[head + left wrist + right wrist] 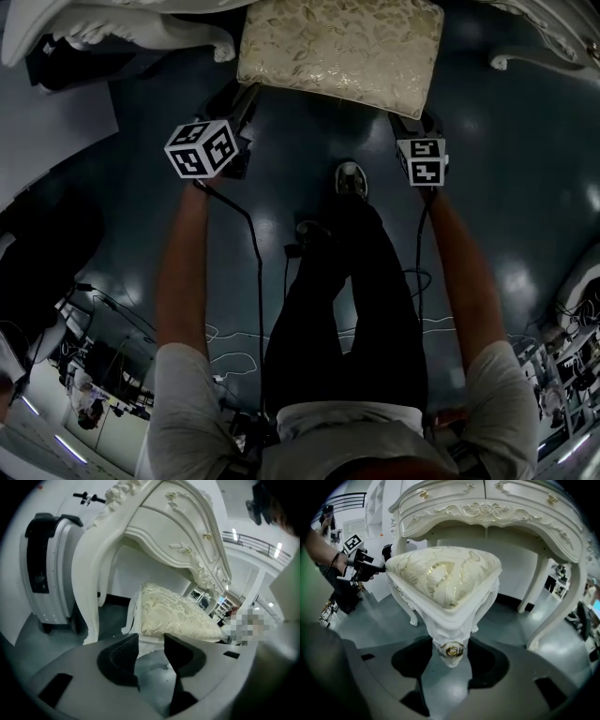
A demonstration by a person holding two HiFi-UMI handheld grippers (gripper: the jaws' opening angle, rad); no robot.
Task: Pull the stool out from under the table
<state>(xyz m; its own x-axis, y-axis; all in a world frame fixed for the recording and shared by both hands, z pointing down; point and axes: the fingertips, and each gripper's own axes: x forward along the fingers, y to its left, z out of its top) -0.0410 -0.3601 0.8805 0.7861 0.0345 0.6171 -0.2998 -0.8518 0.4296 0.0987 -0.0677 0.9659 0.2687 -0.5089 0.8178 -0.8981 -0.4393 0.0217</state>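
**Stool hold check: both claws at the near corners**

Head view. Legs (337, 300) in dark trousers fill the frame on the near side of the stool (342, 42). One bare arm reaches forward on each side of them. The left gripper (236, 105) meets the stool's near left corner and the right gripper (414, 127) meets its near right corner. The stool's far edge sits under the rim of the white table (112, 23), while most of the cushion lies clear of it. It stands on a dark glossy floor (525, 187).

Left gripper view. The jaws stand close together with the stool's white frame rail between their tips, and they appear to be pressing on it. A closed suitcase (47, 569) stands left of the stool, beyond a table leg (89, 588). The drawers (183, 522) above the stool are shut, so their contents are unseen.

Right gripper view. The jaws are clamped on the stool's carved corner, one on each side of a gold rosette (453, 650).

Judgement on handling:
- The frame looks like stiff painted wood, moderately heavy and likely to slide rather than lift.
- The cushion (445, 578) is soft and slippery, so it gives no purchase. Hold the rail and the corner knees instead.
- The carving and paint could chip under hard jaws.
- Pull evenly on both corners, or the stool may twist into the table legs.
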